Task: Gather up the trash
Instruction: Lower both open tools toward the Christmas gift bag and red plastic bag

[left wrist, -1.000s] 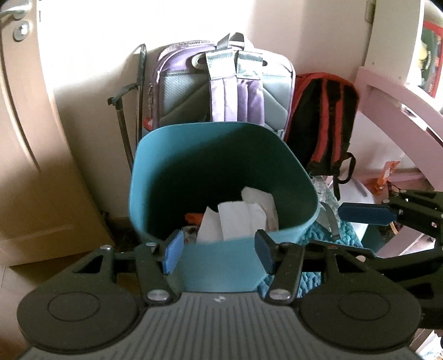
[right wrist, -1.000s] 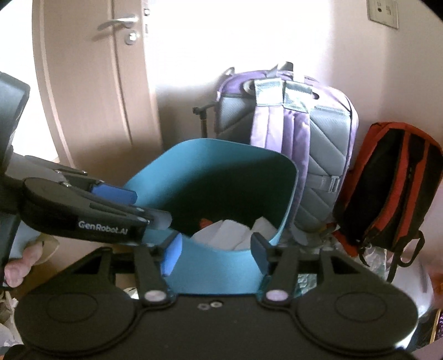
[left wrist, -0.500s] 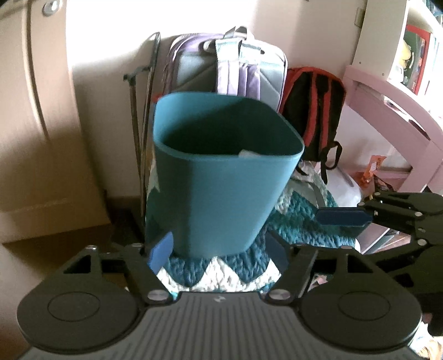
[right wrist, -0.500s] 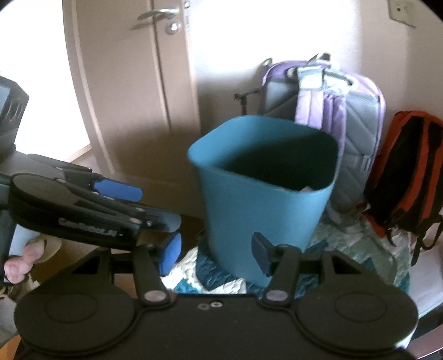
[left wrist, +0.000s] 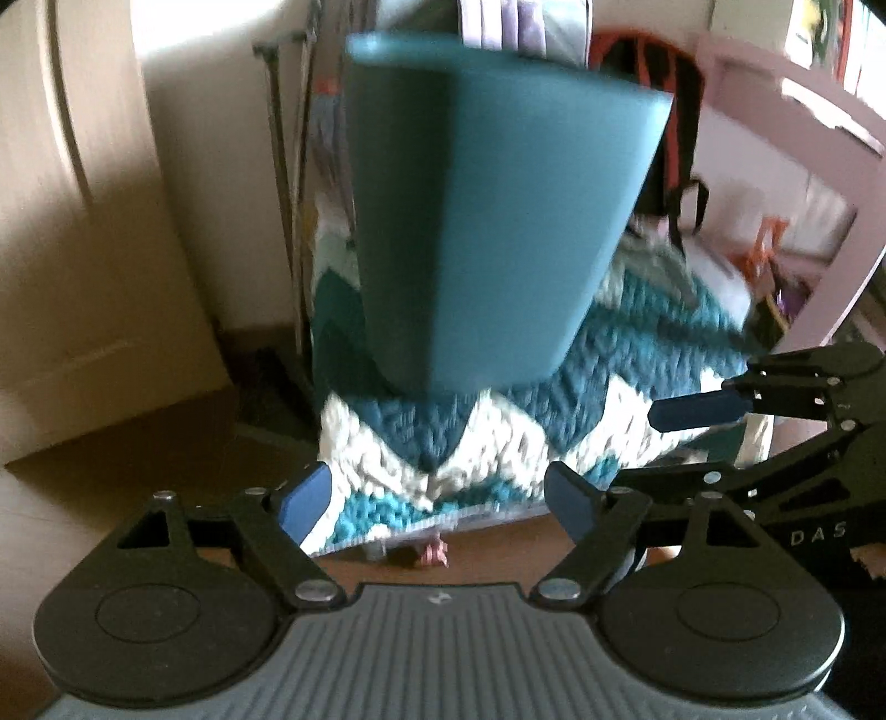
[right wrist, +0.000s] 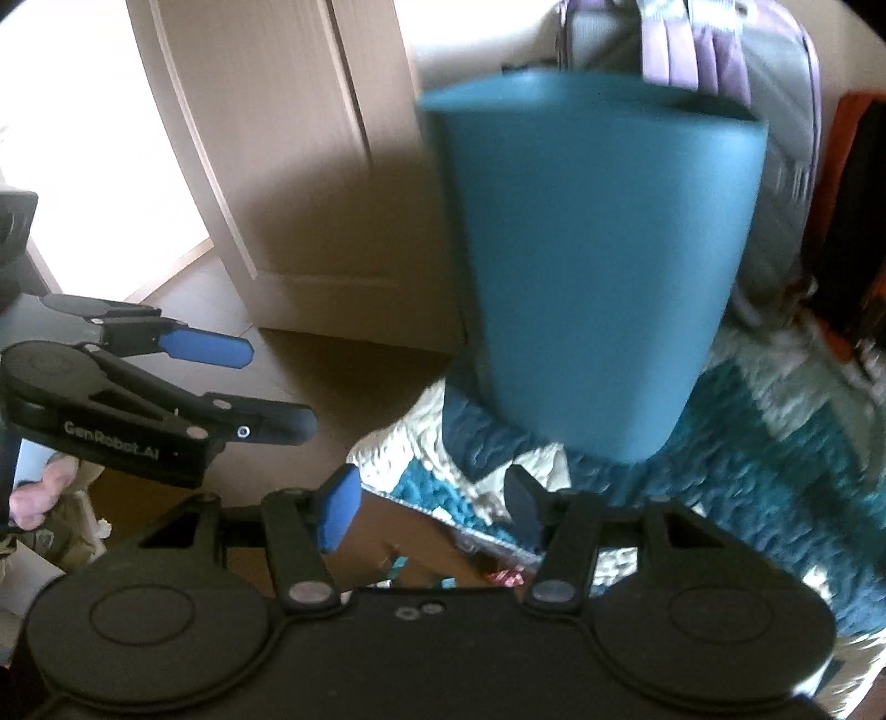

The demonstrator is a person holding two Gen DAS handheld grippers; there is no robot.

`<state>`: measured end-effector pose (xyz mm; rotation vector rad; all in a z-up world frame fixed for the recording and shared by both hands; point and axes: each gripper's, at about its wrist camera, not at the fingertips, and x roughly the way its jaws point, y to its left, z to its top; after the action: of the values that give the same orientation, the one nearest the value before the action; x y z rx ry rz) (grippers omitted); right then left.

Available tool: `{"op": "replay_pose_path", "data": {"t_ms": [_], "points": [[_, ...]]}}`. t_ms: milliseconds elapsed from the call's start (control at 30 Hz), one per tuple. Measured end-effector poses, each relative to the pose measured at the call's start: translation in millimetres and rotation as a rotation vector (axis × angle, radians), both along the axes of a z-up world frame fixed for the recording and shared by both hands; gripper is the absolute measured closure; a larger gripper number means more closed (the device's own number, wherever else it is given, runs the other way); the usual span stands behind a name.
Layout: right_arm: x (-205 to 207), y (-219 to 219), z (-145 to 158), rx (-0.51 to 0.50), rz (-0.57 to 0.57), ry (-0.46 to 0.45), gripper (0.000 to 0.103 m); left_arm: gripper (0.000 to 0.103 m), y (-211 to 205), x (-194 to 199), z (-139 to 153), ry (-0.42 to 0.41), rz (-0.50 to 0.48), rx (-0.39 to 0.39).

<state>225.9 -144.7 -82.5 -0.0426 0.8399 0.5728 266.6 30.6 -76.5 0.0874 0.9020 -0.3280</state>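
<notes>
The teal trash bin (left wrist: 487, 221) (right wrist: 592, 266) stands on a teal and white zigzag rug (left wrist: 609, 387) (right wrist: 775, 443), seen from low down, so its inside is hidden. My left gripper (left wrist: 437, 501) hangs low before the rug's front edge, its jaws opening with nothing between them. It also shows at the left of the right wrist view (right wrist: 266, 387). My right gripper (right wrist: 431, 509) is open and empty, and one blue pad (left wrist: 698, 412) of it reaches in from the right. A small pink-red scrap (left wrist: 434, 551) (right wrist: 504, 577) lies on the brown floor at the rug's edge, just under both grippers.
A purple and grey backpack (right wrist: 692, 44) and a red and black one (left wrist: 664, 111) lean on the wall behind the bin. A beige door (right wrist: 277, 166) is on the left, pink furniture (left wrist: 803, 138) on the right. A person's hand (right wrist: 39, 498) holds the left gripper.
Both grippers dropped from above the bin's rim to near the floor. The white paper inside the bin went out of sight. The left jaws spread wider.
</notes>
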Motion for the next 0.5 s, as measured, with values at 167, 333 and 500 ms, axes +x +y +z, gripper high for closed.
{"op": "replay_pose_path", "data": {"t_ms": [167,333,500], "points": [[13.1,7.5,-66.1,0.001,0.014,0.107,0.046,0.019,9.1,19.6,-62.9,0.115,-0.028,0.044],[27.4,17.2,-144.9,-0.067,0.027,0.206,0.046,0.019,30.5,39.1,-135.3,0.217,-0.042,0.109],[40.6,29.2,-221.5,-0.133,0.029,0.343,0.046,0.019,55.7,57.4,-220.4,0.352,-0.047,0.184]]}}
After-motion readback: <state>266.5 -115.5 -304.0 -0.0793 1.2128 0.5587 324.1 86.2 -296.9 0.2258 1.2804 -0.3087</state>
